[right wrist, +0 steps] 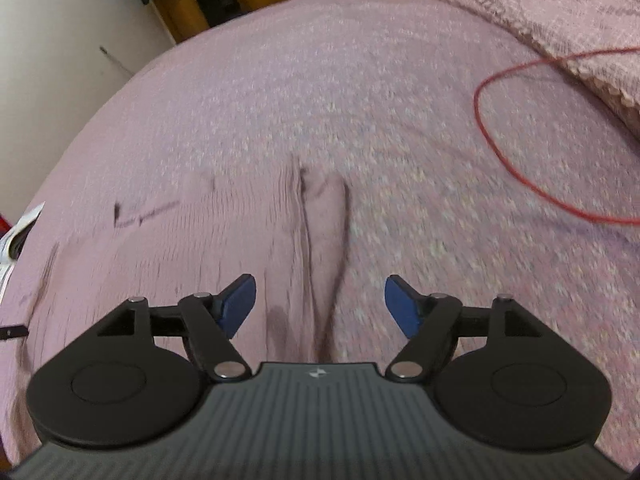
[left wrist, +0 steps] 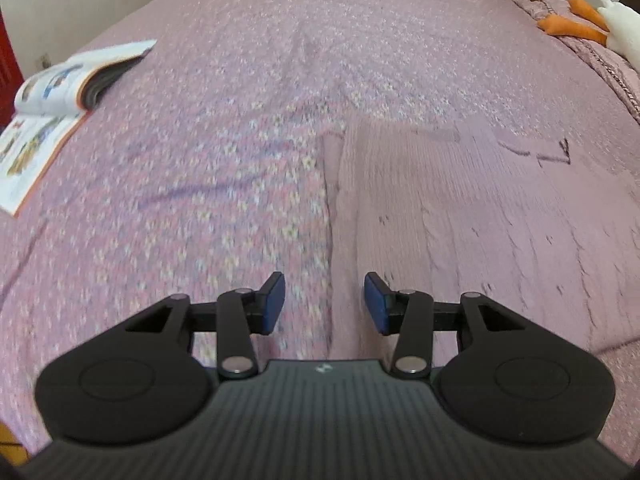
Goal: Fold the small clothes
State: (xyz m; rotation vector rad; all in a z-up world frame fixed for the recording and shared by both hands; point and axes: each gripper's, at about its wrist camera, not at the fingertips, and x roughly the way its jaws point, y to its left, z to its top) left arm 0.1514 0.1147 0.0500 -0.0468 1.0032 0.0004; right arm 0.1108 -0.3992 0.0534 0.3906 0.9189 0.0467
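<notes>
A small pink ribbed garment lies flat on the pink patterned bedspread, with thin dark stitched marks on it. My left gripper is open and empty, hovering over the garment's left edge. In the right wrist view the same garment fills the lower left, with its right edge and a narrow fold running away from me. My right gripper is open and empty above that right edge.
An open picture book lies at the left of the bed. A white and orange plush toy rests on a pillow at the far right. A red cord loops over the bedspread to the right.
</notes>
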